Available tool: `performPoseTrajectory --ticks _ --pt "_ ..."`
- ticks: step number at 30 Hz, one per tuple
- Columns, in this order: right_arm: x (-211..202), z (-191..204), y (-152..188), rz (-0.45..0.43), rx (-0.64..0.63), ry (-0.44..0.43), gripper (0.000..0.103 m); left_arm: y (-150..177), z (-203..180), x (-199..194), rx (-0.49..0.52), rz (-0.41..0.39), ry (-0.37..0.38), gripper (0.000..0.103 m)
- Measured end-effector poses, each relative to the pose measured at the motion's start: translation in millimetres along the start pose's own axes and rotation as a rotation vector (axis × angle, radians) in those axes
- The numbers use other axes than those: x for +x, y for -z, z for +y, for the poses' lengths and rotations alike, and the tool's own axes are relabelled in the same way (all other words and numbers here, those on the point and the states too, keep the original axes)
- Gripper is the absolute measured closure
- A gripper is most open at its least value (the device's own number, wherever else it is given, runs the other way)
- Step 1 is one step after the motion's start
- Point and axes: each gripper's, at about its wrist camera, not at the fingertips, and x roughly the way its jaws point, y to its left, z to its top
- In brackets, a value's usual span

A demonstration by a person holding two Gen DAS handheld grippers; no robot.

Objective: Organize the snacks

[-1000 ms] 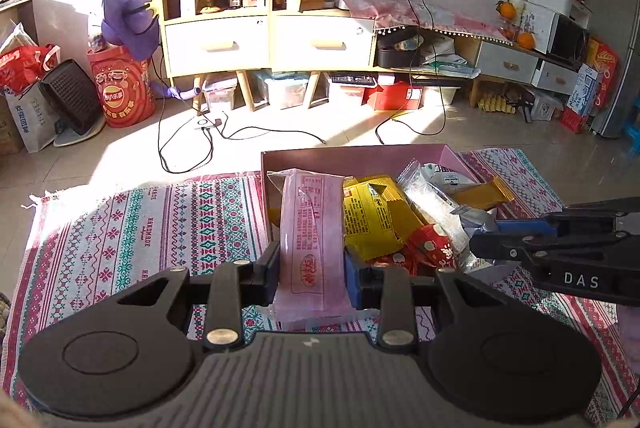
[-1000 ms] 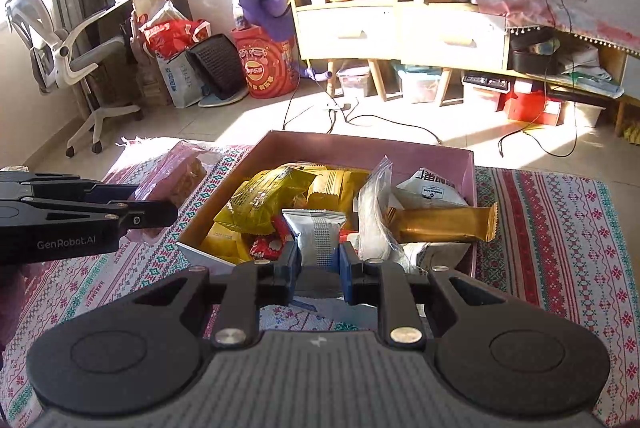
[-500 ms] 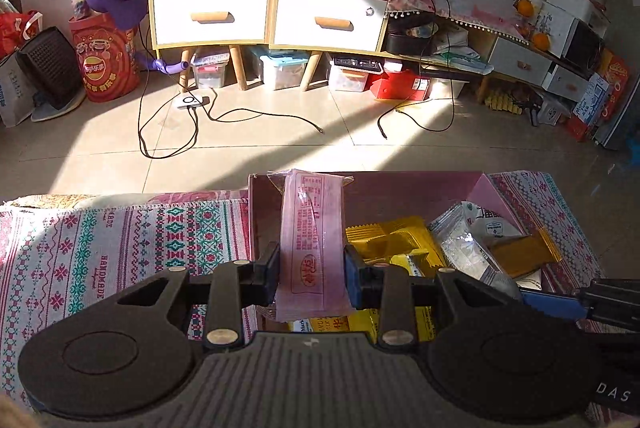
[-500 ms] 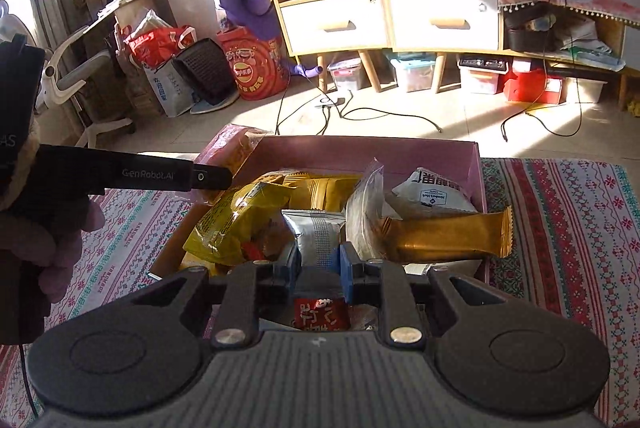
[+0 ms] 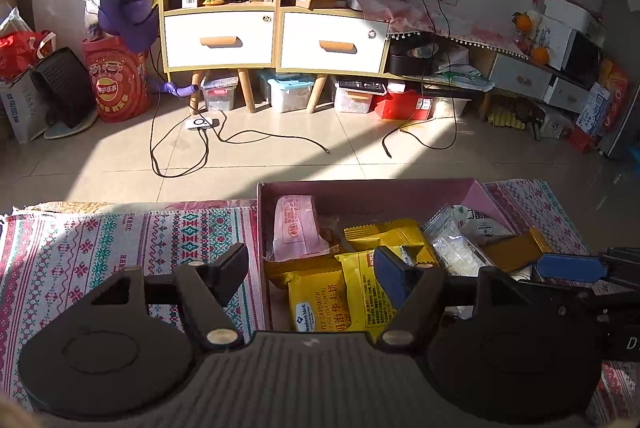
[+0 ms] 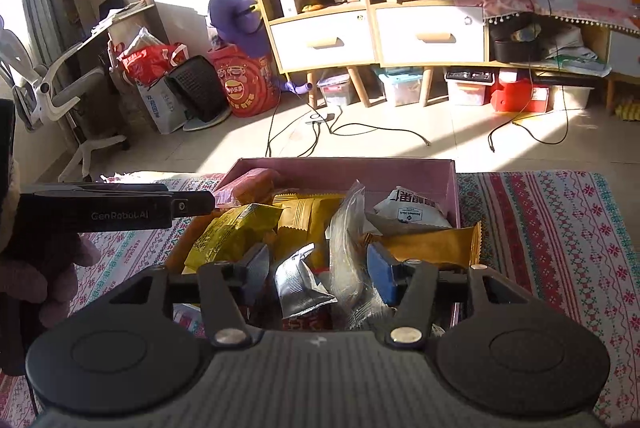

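A pink box (image 5: 360, 190) full of snack packets sits on a patterned cloth. My left gripper (image 5: 310, 266) is open over the box's left wall; the pink packet (image 5: 296, 228) lies free in the box's far left corner, beside yellow sandwich packets (image 5: 320, 296). My right gripper (image 6: 316, 268) is open above the box (image 6: 344, 168); a silver packet (image 6: 300, 284) lies loose between its fingers, beside a clear bag (image 6: 348, 248) and an orange bar (image 6: 428, 244). The left gripper's side (image 6: 120, 208) shows in the right wrist view, and the right gripper's blue pad (image 5: 568, 268) in the left wrist view.
The patterned cloth (image 5: 120, 248) spreads left and right of the box. Beyond it lie a tiled floor with cables (image 5: 180, 148), a wooden cabinet with drawers (image 5: 276, 40), storage bins, a red Lay's bag (image 5: 116, 88) and an office chair (image 6: 48, 88).
My left gripper opened and let the pink packet drop into the box's far left corner. My right gripper opened and released the silver packet into the box.
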Motion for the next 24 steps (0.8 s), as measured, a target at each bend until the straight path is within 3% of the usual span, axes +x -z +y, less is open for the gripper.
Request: performPoseTrajectory --ticks 2,11,24 --pt "-5 -1 2 -0.005 -0.001 0.021 0.044 8 1 -12 0.007 -0.001 -0.023 0.017" --pt "-24 -5 13 0.017 0.016 0.083 0.015 46 -7 -54 0.018 0.056 -0.077 0.002" --pt "-48 15 48 0.157 -0.039 0.212 0.002 87 -29 -90 -0.017 0.142 -0.149 0.0"
